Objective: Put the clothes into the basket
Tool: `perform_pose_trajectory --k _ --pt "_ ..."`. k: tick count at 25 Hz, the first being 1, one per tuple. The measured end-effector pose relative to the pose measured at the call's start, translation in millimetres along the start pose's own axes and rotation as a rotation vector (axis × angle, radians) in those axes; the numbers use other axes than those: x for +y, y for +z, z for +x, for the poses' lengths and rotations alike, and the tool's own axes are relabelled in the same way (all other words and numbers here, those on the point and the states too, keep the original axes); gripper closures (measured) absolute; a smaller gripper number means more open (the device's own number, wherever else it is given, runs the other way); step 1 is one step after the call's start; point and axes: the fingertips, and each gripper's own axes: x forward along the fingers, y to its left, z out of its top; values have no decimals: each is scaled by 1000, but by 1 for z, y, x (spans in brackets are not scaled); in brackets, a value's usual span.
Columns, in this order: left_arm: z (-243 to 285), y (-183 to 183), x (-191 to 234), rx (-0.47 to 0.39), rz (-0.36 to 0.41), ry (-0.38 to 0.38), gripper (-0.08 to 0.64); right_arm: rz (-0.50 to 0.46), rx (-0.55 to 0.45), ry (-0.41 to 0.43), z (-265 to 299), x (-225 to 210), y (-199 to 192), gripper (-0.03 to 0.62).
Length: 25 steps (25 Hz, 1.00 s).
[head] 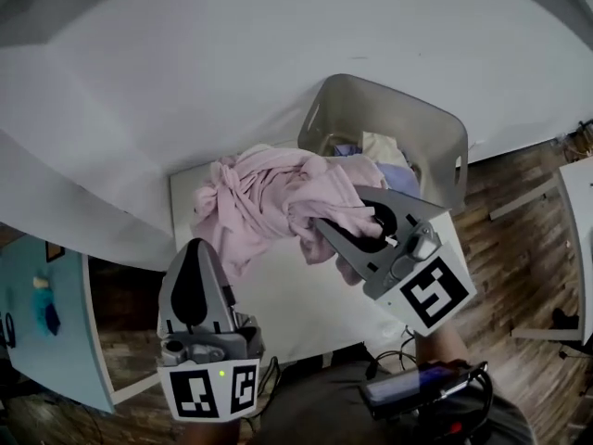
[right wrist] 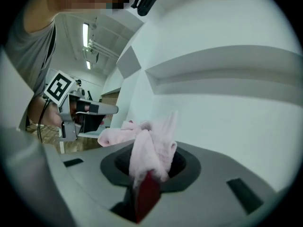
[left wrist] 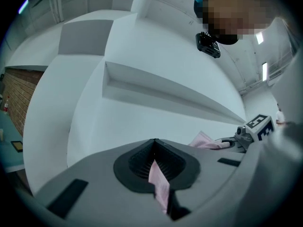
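My left hand-held gripper [head: 195,248] pinches a thin edge of the soft, light pink garment [head: 264,193], fully closed; my right hand-held gripper [head: 338,208] clamps a thicker fold.

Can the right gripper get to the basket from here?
Probably yes: the basket sits just beyond the right gripper, open-topped, with nothing between them. The left gripper also clamps the pink garment, so both must move together.

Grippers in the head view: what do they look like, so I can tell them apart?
Both are grey plastic with tapered jaws and black ribbed pads. The left gripper carries a white cube with black square markers and a small green light. The right gripper has the same kind of cube. Black cables trail behind them.
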Motion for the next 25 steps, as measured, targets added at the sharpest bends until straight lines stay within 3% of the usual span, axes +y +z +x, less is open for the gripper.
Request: perform_pose_trajectory --k 7,13,19,25 --pt "13 35 -34 -62 -4 -46 551 -29 -110 -160 -46 -78 70 488" --pt "40 39 -66 -87 -15 -118 551 -99 -126 -317 -95 -138 89 486" --pt "61 17 -105 -44 -38 -189 551 -112 -27 -394 -129 -165 48 486" --pt "79 -17 -126 25 -42 -221 551 -30 176 -376 -122 -170 -45 489"
